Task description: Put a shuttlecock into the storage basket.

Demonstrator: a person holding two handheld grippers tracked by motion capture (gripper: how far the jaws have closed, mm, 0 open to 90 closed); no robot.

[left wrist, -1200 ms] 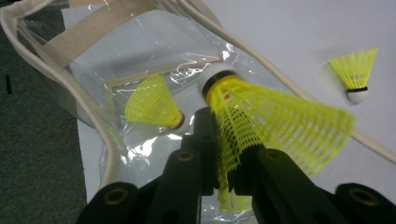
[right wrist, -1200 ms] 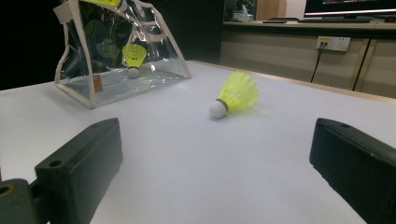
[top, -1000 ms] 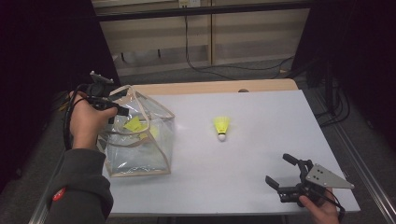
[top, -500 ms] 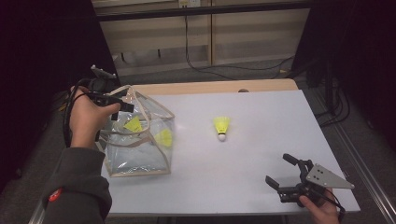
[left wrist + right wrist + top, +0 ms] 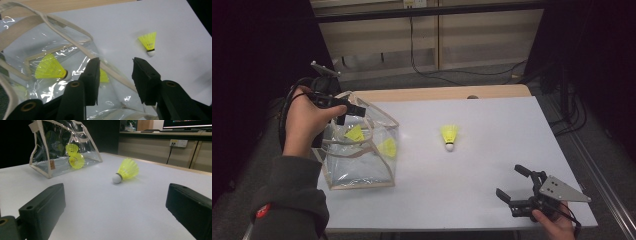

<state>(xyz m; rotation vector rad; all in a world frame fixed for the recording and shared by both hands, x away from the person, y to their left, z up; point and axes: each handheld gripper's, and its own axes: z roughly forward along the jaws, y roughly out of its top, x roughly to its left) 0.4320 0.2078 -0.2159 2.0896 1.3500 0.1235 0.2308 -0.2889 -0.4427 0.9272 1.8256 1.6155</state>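
A clear plastic bag (image 5: 362, 167) with beige trim stands at the table's left. Two yellow shuttlecocks (image 5: 354, 134) (image 5: 387, 146) lie inside it. My left gripper (image 5: 352, 112) hovers over the bag's top rim, held by a hand. In the left gripper view my left gripper (image 5: 115, 75) has just been opening; nothing is pressed between its jaws, and the bag's strap (image 5: 75, 47) passes below them. A third shuttlecock (image 5: 449, 136) lies on the white table, cork toward me. My right gripper (image 5: 510, 181) rests open at the front right, facing that shuttlecock (image 5: 126, 171) and the bag (image 5: 50, 165).
The white table top (image 5: 492, 115) has a wooden strip along its far edge. Dark floor and cables lie beyond it, and a metal rail runs along the right side. Open surface stretches between the bag and the right gripper.
My left gripper has risen a little above the bag's rim and its jaws have parted. One shuttlecock inside the bag has settled lower and to the right. The right gripper has stayed put.
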